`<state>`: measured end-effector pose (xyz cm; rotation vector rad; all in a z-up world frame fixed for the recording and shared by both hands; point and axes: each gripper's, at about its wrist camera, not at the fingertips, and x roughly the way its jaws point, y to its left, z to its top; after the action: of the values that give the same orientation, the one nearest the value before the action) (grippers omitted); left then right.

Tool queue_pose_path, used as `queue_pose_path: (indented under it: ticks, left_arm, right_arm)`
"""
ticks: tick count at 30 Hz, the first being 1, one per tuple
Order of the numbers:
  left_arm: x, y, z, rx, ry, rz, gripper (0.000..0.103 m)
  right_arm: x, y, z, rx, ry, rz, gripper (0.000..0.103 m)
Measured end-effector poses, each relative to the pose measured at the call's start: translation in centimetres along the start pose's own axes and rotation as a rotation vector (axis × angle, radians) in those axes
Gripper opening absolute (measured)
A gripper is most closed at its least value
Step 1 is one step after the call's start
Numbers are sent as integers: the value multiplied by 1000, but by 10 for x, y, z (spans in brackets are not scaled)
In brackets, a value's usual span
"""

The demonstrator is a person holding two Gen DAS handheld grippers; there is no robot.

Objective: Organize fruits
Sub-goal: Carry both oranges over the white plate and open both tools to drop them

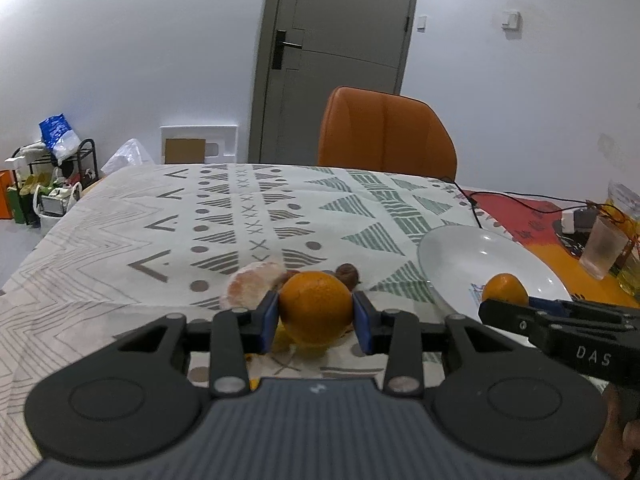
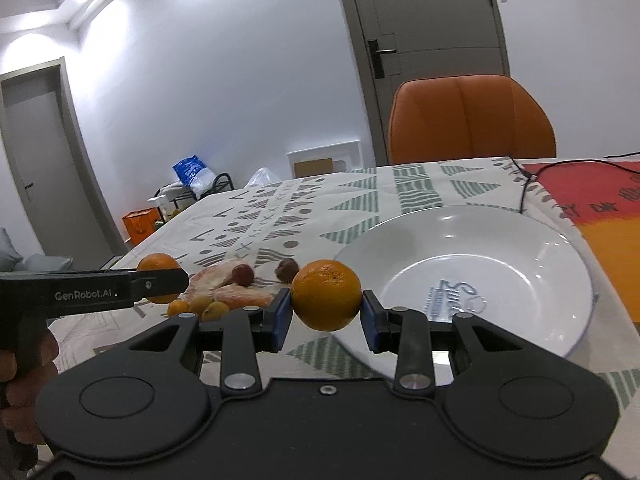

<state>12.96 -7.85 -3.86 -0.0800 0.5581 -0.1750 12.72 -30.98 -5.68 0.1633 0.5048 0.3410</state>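
1. I hold one orange (image 1: 315, 307) pinched between the blue pads of the left gripper (image 1: 315, 316), lifted off the patterned tablecloth (image 1: 120, 240) above the loose fruit pile.
2. The right gripper (image 2: 326, 312) pinches a second orange (image 2: 326, 295), hanging at the near rim of the white plate (image 2: 560, 248), which looks empty.
3. To do this well, I judge each orange should travel over the plate's hollow, come low, then be released gently, one at a time, so neither rolls out.
4. Only the right wrist view shows the small yellow fruits (image 2: 200, 306) and the whole plate; the left wrist view alone shows the drinking glass (image 1: 602, 246) beyond it.
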Motion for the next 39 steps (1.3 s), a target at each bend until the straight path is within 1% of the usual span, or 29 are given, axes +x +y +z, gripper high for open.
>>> queue_pose_path:
  ticks: [17,24,31,35,39]
  left_arm:
    - [16,-45,5,59,5,-49,38]
    - [23,-68,6,82,-6,-89,38]
    - [33,-82,7,98,11,-116,38]
    - [42,-90,5,102,30,-143,38]
    - [50,-99,2,118,49,-166,38]
  right_arm:
    - [-15,-42,-9,55,-5,-55,35]
    - [-16,-53,-12,66,4,-71,35]
    - [-16,-58,-15,71,13,-83,35]
    - [-16,-61,-16,69,18,-100,38]
    - [-22,-63,-16,72,-2,-118,38]
